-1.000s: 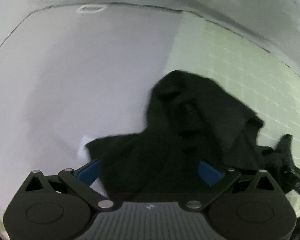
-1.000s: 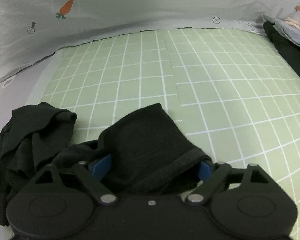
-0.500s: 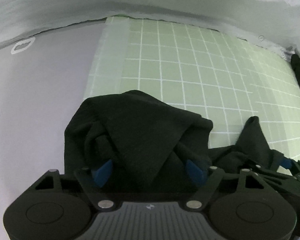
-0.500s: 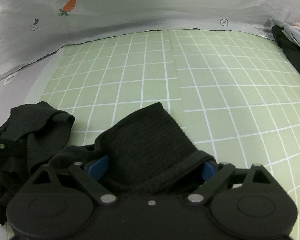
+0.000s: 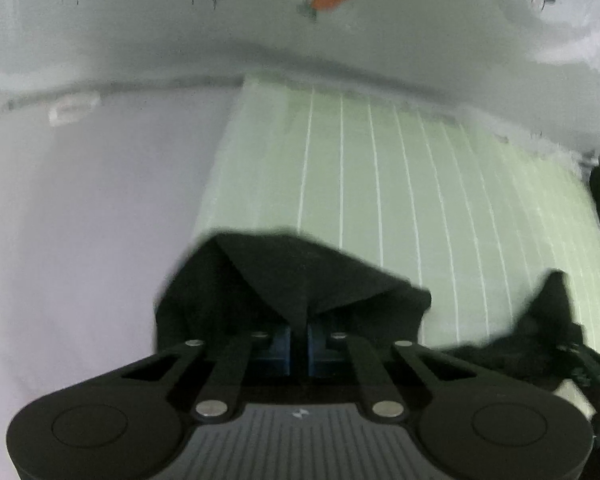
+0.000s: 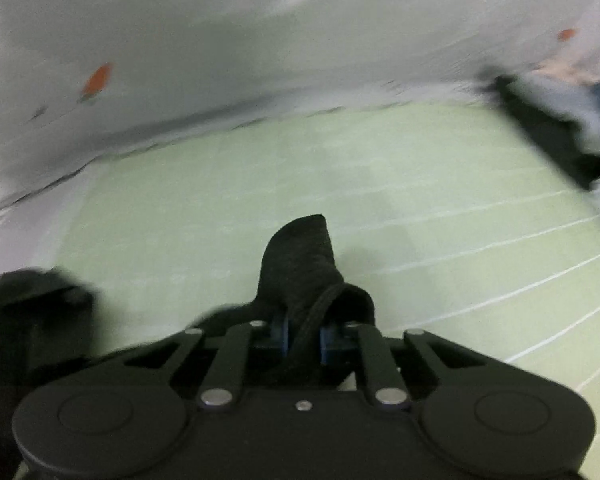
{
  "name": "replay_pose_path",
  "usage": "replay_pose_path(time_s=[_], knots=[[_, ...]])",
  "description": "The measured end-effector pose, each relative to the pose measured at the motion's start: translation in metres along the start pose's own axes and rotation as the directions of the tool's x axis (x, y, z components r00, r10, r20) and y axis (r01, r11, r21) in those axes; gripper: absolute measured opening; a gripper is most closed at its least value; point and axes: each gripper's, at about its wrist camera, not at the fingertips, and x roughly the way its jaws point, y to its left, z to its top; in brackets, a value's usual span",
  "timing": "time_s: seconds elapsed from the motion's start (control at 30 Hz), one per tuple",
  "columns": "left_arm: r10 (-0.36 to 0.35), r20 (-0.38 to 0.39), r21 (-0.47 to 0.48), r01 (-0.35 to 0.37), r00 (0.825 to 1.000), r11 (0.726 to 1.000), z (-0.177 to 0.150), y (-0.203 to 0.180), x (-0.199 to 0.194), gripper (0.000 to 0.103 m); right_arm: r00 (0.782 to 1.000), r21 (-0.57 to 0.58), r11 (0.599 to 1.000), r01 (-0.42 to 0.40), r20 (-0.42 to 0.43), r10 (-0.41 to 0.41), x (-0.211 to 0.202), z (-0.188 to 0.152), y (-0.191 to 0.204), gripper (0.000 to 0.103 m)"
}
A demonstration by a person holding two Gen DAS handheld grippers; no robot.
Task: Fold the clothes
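A black garment (image 5: 300, 280) is bunched at the left edge of the green grid mat (image 5: 400, 184). My left gripper (image 5: 299, 340) is shut on a fold of it, blue pads pressed together on the cloth. In the right wrist view my right gripper (image 6: 303, 338) is shut on a ribbed black cuff (image 6: 300, 264) of the same garment, which sticks up between the pads. The rest of the garment (image 6: 32, 312) trails to the left, blurred. The right gripper's end shows at the left wrist view's lower right, with black cloth (image 5: 548, 320) rising from it.
A pale cloth backdrop (image 6: 260, 60) printed with small carrots rises behind the mat. A grey surface (image 5: 80, 220) lies left of the mat. A pile of dark and light clothes (image 6: 560, 128) sits at the mat's far right corner.
Both grippers went from open around the black cloth to shut on it. Both views have shifted and are now motion-blurred, with the cloth pulled up into narrow pinched folds.
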Motion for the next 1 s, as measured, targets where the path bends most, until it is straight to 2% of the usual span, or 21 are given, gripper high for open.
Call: replay_pose_path(time_s=[0.13,0.27,0.33,0.37,0.5,0.57,0.63,0.7,0.77,0.83,0.87,0.9,0.97,1.0], knots=[[0.014,0.11,-0.025,-0.012,0.994,1.0,0.033,0.001,-0.018,0.008,0.988,0.062,0.991,0.119,0.086,-0.124,-0.01,0.026,-0.039,0.013],[0.03,0.195,-0.133,-0.004,0.98,0.991,0.055,0.021,-0.043,0.008,0.95,0.091,0.966,0.242,0.181,-0.255,-0.03,0.046,-0.074,0.013],[0.04,0.212,-0.2,0.003,0.977,0.98,0.054,0.039,-0.053,0.008,0.928,0.101,0.951,0.291,0.21,-0.306,-0.04,0.051,-0.09,0.013],[0.055,0.213,-0.234,-0.003,0.976,0.972,0.05,0.049,-0.055,0.008,0.926,0.116,0.948,0.298,0.207,-0.316,-0.042,0.051,-0.097,0.013],[0.155,0.171,-0.337,-0.091,0.973,0.937,0.018,0.092,-0.062,0.008,0.939,0.158,0.947,0.28,0.159,-0.304,-0.046,0.035,-0.109,0.014],[0.183,0.117,-0.416,-0.119,0.976,0.901,-0.002,0.118,-0.062,0.008,0.954,0.142,0.956,0.257,0.121,-0.274,-0.043,0.021,-0.101,0.014],[0.229,0.042,-0.484,-0.181,0.972,0.856,-0.027,0.141,-0.058,0.008,0.972,0.145,0.966,0.214,0.065,-0.225,-0.04,0.006,-0.089,0.014],[0.275,-0.039,-0.532,-0.253,0.961,0.808,-0.055,0.159,-0.053,0.008,0.985,0.151,0.973,0.172,-0.007,-0.173,-0.037,-0.012,-0.072,0.014],[0.296,-0.089,-0.556,-0.294,0.951,0.777,-0.076,0.169,-0.051,0.009,0.986,0.108,0.981,0.161,-0.059,-0.156,-0.036,-0.025,-0.054,0.015],[0.308,-0.129,-0.558,-0.326,0.943,0.763,-0.089,0.175,-0.051,0.012,0.982,0.042,0.985,0.165,-0.097,-0.16,-0.036,-0.032,-0.04,0.019],[0.303,-0.138,-0.571,-0.325,0.943,0.754,-0.093,0.177,-0.052,0.012,0.981,0.022,0.985,0.169,-0.105,-0.166,-0.036,-0.033,-0.035,0.025],[0.287,-0.134,-0.586,-0.31,0.948,0.749,-0.096,0.18,-0.054,0.013,0.979,0.015,0.984,0.177,-0.101,-0.174,-0.037,-0.031,-0.034,0.034],[0.261,-0.099,-0.602,-0.266,0.96,0.753,-0.094,0.182,-0.06,0.016,0.98,0.004,0.983,0.184,-0.081,-0.183,-0.038,-0.023,-0.03,0.044],[0.258,-0.078,-0.6,-0.252,0.963,0.759,-0.09,0.18,-0.064,0.023,0.982,-0.004,0.984,0.177,-0.07,-0.177,-0.037,-0.021,-0.028,0.046]])
